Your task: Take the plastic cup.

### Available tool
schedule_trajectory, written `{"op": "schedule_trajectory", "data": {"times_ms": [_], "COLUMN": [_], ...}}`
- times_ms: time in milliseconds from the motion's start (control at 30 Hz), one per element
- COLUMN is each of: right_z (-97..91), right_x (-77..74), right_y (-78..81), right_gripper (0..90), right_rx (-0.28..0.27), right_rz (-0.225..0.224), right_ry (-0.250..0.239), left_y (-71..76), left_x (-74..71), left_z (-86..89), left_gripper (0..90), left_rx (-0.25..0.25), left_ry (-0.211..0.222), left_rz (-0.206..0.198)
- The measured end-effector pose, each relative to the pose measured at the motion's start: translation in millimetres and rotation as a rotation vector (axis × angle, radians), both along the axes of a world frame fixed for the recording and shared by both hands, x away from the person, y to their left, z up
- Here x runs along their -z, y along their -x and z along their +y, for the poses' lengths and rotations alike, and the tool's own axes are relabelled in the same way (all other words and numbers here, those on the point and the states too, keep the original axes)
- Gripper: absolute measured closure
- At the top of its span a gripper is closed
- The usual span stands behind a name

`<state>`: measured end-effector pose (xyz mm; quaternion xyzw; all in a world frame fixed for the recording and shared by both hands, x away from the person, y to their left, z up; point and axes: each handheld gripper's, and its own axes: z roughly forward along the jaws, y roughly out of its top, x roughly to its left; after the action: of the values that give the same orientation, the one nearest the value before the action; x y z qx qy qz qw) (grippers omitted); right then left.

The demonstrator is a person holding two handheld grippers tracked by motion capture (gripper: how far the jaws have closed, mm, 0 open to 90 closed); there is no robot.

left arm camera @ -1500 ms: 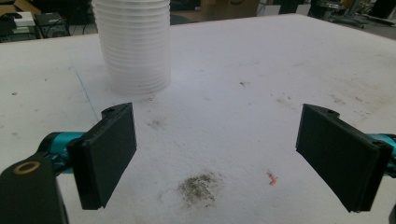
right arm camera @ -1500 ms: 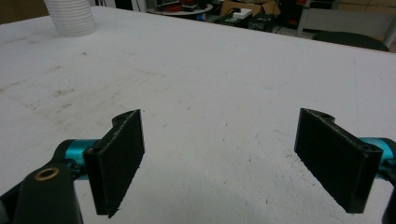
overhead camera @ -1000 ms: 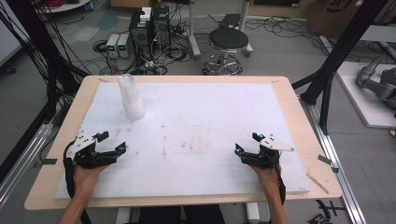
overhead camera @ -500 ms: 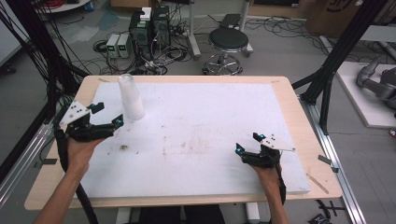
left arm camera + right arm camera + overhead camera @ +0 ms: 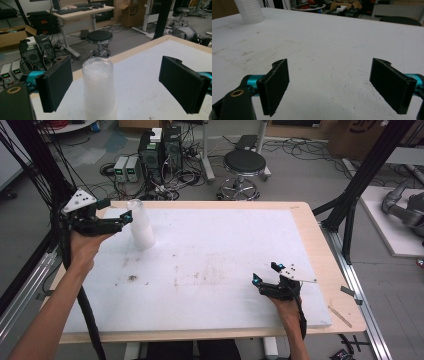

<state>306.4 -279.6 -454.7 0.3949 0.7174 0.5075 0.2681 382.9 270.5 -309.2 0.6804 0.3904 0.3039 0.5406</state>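
A stack of translucent white plastic cups (image 5: 141,226) stands upside down at the far left of the white table top (image 5: 225,245). My left gripper (image 5: 116,211) is held above the table just left of the stack, open, with its jaws pointing at the stack's upper part. In the left gripper view the cup stack (image 5: 99,85) stands between and just beyond the two wide-apart jaws of the left gripper (image 5: 116,61), touching neither. My right gripper (image 5: 265,273) rests low near the front right, open and empty. In its own view the right gripper (image 5: 330,62) faces bare table, with the cup stack (image 5: 249,10) far off.
The white board lies on a wooden table with a bare rim (image 5: 305,220) on the right. A black stool (image 5: 244,167), computer boxes (image 5: 160,150) and cables stand on the floor beyond the far edge. Dark smudges (image 5: 132,278) mark the board.
My left gripper has risen from the front left edge and moved forward to the cup stack. The right gripper has stayed in place.
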Motion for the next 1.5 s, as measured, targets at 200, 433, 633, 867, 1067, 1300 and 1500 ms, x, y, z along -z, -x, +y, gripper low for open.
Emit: {"op": "schedule_trajectory", "data": {"times_ms": [200, 433, 633, 867, 1067, 1300, 1500], "right_z": [0.5, 0.4, 0.1, 0.6, 0.6, 0.3, 0.3], "right_x": [-0.1, -0.1, 0.0, -0.1, 0.0, 0.0, 0.0], "right_y": [-0.1, 0.2, 0.8, 0.1, 0.0, -0.7, -0.6], "right_gripper": [16.0, 16.0, 16.0, 16.1, 16.0, 16.0, 16.0], "right_rx": [-0.001, 0.0, 0.001, 0.0, 0.0, -0.001, 0.0], "right_rz": [0.005, 0.0, -0.002, 0.001, 0.002, 0.007, 0.007], "right_ry": [0.007, 0.006, 0.001, 0.005, 0.005, 0.007, 0.007], "left_y": [-19.0, -41.9, -58.8, -76.2, -89.0, -95.3, -98.6], "left_x": [-15.9, -21.8, -18.2, -8.3, 4.9, 12.4, 17.5], "left_z": [-3.6, -8.7, -14.8, -21.7, -27.6, -32.2, -35.2], "left_gripper": [11.9, 11.9, 11.9, 12.2, 12.4, 13.0, 14.8], "left_rx": [-0.009, -0.024, -0.041, -0.039, -0.06, -0.075, -0.07], "left_ry": [-0.007, -0.019, -0.038, -0.068, -0.109, -0.155, -0.179], "left_rz": [0.017, 0.075, 0.134, 0.21, 0.288, 0.33, 0.366]}}
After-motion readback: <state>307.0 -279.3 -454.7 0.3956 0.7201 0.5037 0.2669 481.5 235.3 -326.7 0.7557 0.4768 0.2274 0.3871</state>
